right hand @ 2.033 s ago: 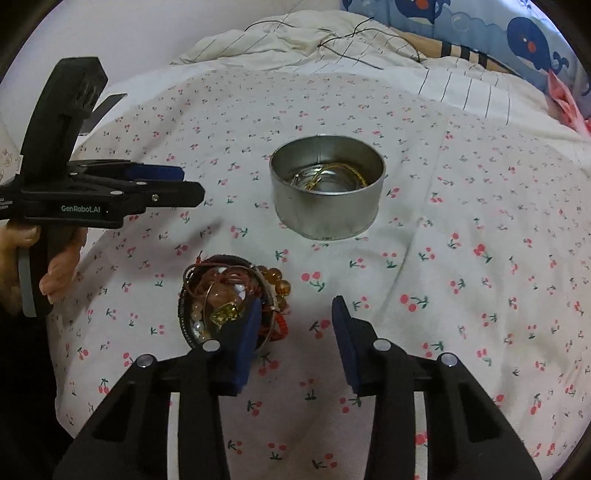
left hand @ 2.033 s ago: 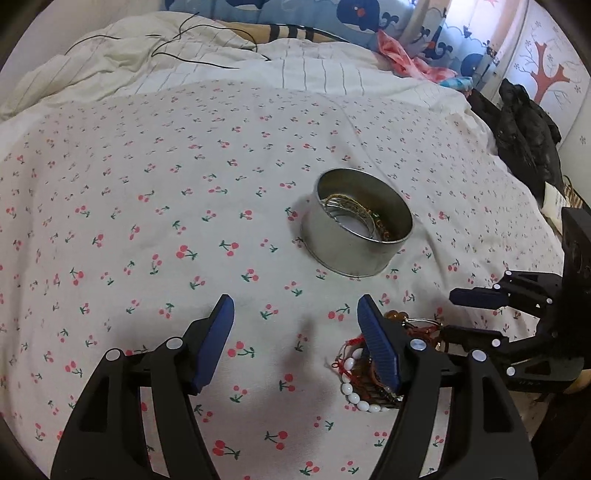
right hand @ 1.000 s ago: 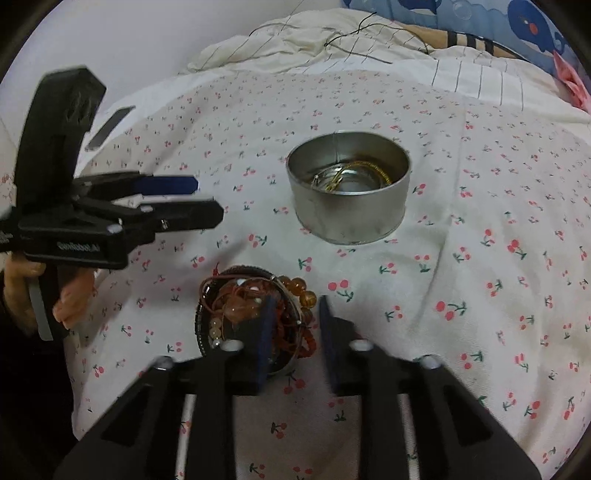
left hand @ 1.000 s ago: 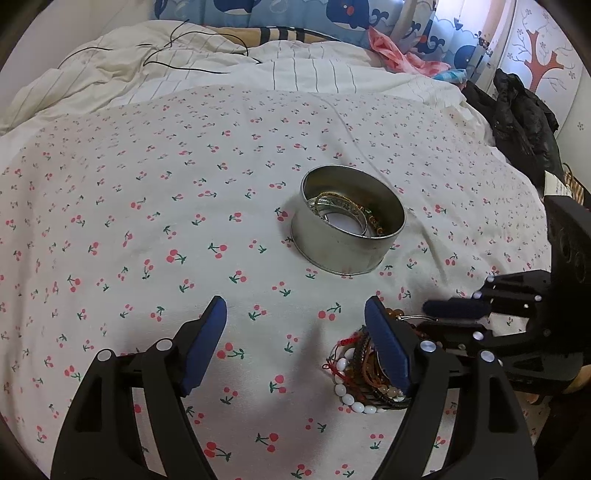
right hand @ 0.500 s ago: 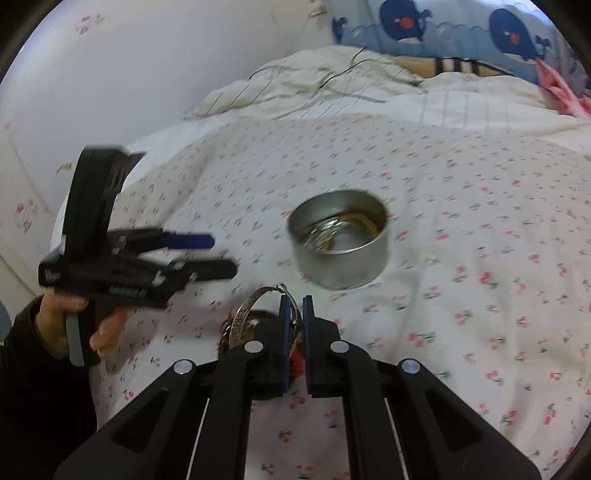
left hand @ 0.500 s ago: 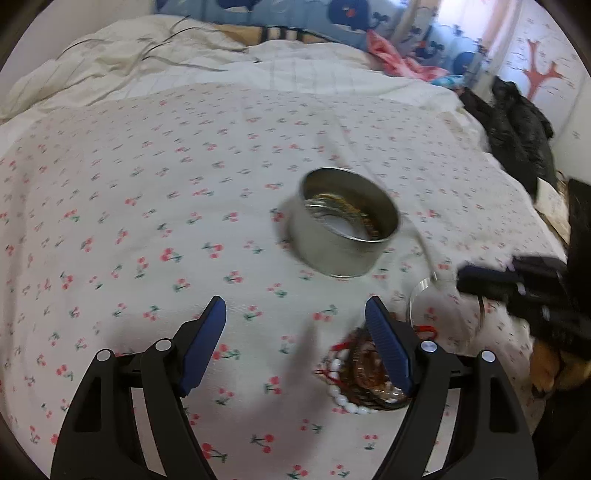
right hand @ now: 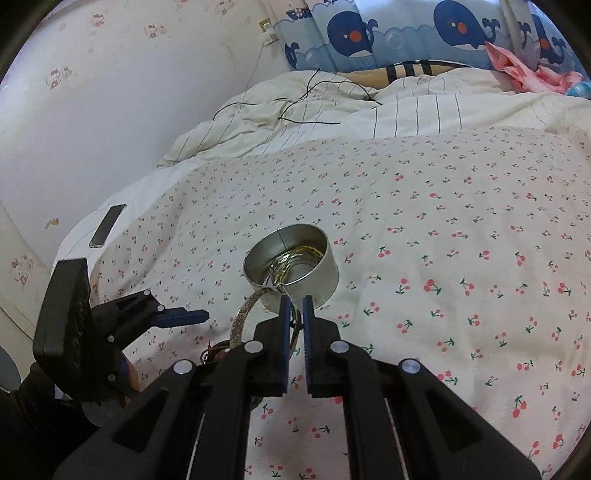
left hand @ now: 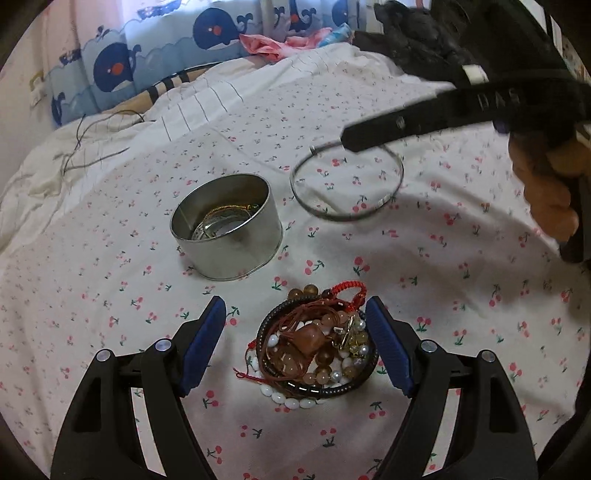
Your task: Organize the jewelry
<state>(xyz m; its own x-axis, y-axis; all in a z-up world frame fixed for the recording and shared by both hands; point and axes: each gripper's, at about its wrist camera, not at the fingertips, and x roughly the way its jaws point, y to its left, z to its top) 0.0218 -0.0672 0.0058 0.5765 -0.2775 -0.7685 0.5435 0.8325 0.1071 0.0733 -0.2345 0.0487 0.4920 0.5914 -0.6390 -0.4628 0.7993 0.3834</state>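
A round metal tin (left hand: 229,254) with gold and silver bangles inside stands on the cherry-print bedsheet. In front of it lies a pile of bead bracelets and red cords (left hand: 317,347). My left gripper (left hand: 295,314) is open, its blue pads either side of the pile and not touching it. My right gripper (right hand: 294,302) is shut on a thin silver bangle (right hand: 242,314), which hangs in the air just short of the tin (right hand: 317,280). In the left wrist view the bangle (left hand: 341,218) dangles from the right gripper (left hand: 347,142) to the right of the tin.
A phone (right hand: 107,225) lies near the bed's left edge. Black cables (right hand: 314,92) trail over the striped duvet at the back. Dark clothing (left hand: 417,33) is heaped at the far right. A hand (left hand: 546,192) holds the right gripper.
The right gripper shut on the silver bangle, lifted it out of the pile and carried it toward the tin. The left gripper rolled and shifted until the pile sat between its pads.
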